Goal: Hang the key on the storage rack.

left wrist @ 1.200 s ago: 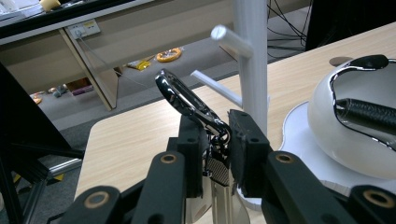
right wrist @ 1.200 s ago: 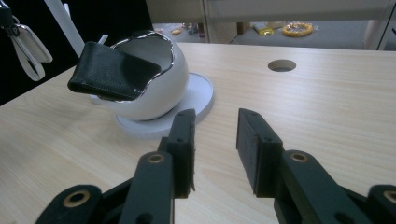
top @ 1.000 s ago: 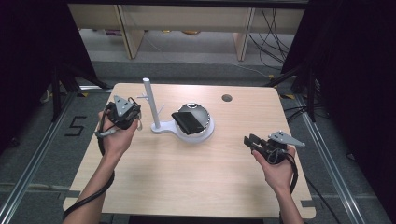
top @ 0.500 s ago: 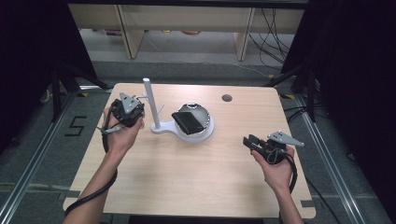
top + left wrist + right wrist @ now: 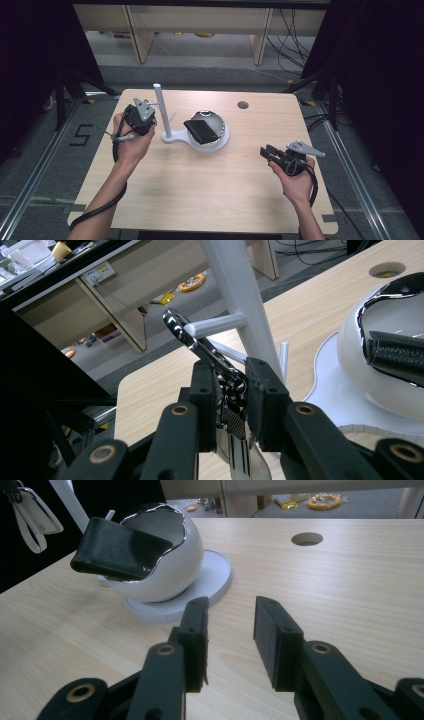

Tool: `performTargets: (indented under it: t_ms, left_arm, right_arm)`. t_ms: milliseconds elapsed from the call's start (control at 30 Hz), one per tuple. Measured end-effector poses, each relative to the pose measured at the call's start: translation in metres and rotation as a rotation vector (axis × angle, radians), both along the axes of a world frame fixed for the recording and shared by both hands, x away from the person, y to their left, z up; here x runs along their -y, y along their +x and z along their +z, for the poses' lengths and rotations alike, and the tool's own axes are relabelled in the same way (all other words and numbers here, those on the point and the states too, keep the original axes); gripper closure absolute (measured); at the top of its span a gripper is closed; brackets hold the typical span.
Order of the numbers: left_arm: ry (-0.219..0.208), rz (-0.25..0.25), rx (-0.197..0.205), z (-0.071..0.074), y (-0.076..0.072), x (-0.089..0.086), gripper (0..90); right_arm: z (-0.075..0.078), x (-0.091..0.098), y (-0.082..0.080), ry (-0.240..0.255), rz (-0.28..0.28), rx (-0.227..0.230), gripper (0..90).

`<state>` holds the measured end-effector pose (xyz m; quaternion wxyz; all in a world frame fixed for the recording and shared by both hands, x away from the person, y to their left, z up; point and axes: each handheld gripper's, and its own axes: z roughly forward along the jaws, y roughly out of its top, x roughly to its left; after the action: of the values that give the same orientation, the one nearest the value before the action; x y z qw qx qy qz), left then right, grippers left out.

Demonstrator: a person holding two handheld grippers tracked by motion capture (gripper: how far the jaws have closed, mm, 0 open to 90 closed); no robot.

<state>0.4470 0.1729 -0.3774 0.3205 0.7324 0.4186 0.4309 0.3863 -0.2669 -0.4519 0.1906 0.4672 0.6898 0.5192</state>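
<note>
Currently, a chrome key clip (image 5: 205, 347) with a woven strap is pinched between the jaws of the left gripper (image 5: 231, 390), its loop end poking up beside a peg (image 5: 215, 325) of the white stand (image 5: 159, 107), at centre-left of the high view. The clip is judged light, rigid and slick on its polished metal, so slipping or twisting in the pads is likely; the present hold, low on the body near the strap, looks sound, since the loop is left free for hooking over the peg. The strap itself appears flexible and would be a poor place to grip. The right gripper (image 5: 272, 153) is held at lower right of the high view, its jaws spread with nothing between them, pointing toward the bowl (image 5: 170, 560). That bowl, white with a chrome rim, sits on the stand's round base (image 5: 215, 575) at mid-table. A black wallet-like pouch (image 5: 117, 550) is lodged in it, tilted, one end overhanging the rim. Whether anything else lies in the bowl cannot be told.
</note>
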Motion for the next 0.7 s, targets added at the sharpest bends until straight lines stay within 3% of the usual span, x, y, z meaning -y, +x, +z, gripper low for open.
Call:
performTargets:
  t_ms: [33,200,400,533,700]
  left_arm:
    - [0.011,0.001,0.001,0.0004,-0.0002,0.0008,75.1]
    - [0.035,0.004,-0.01,0.0012,-0.0006,0.0029,75.0]
    - [0.076,0.009,-0.007,0.0024,-0.002,0.0061,74.9]
    - [0.107,0.011,-0.005,0.0032,-0.0032,0.0076,74.7]
    - [0.109,0.01,-0.006,0.0039,-0.0034,0.0087,74.5]
  right_arm:
    - [0.0005,-0.002,-0.0021,0.018,-0.014,-0.025,67.6]
    - [-0.001,-0.0019,-0.0005,0.014,-0.006,-0.01,67.5]
    - [-0.0005,-0.0029,-0.0013,0.022,-0.01,-0.035,67.4]
    - [-0.0008,-0.0021,-0.001,0.018,-0.005,-0.032,67.4]
    - [-0.0019,-0.0008,0.001,0.002,0.001,-0.013,67.3]
